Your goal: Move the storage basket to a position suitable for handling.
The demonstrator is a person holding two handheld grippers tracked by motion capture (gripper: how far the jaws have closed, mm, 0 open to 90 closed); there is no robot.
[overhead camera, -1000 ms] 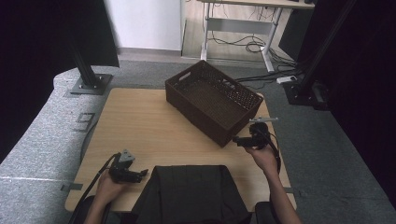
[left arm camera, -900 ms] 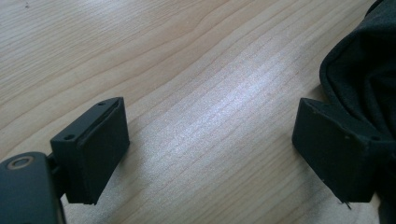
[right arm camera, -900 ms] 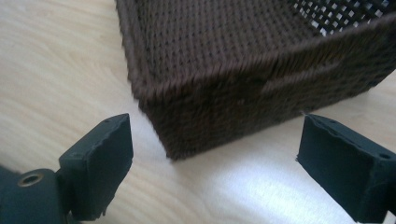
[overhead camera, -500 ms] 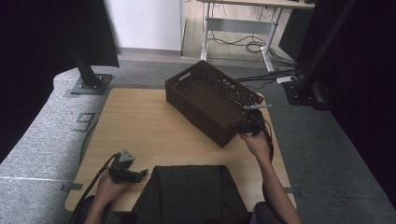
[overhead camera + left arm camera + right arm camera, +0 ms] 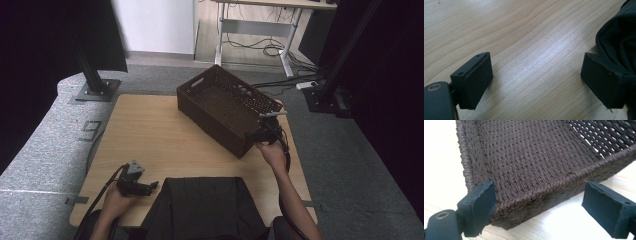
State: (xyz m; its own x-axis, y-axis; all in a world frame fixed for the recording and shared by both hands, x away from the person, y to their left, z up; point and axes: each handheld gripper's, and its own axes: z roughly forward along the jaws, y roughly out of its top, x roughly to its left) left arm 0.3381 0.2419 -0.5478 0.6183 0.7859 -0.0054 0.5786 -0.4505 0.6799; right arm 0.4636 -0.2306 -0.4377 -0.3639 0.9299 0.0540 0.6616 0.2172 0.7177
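Right tongs (image 5: pixel 261 134) wide open at the near corner of the dark woven basket (image 5: pixel 225 107), rim between the jaws, nothing gripped, left tongs (image 5: pixel 145 187) wide open and empty beside black cloth (image 5: pixel 200 207), basket standing toward the far right of the wooden table (image 5: pixel 145 135)
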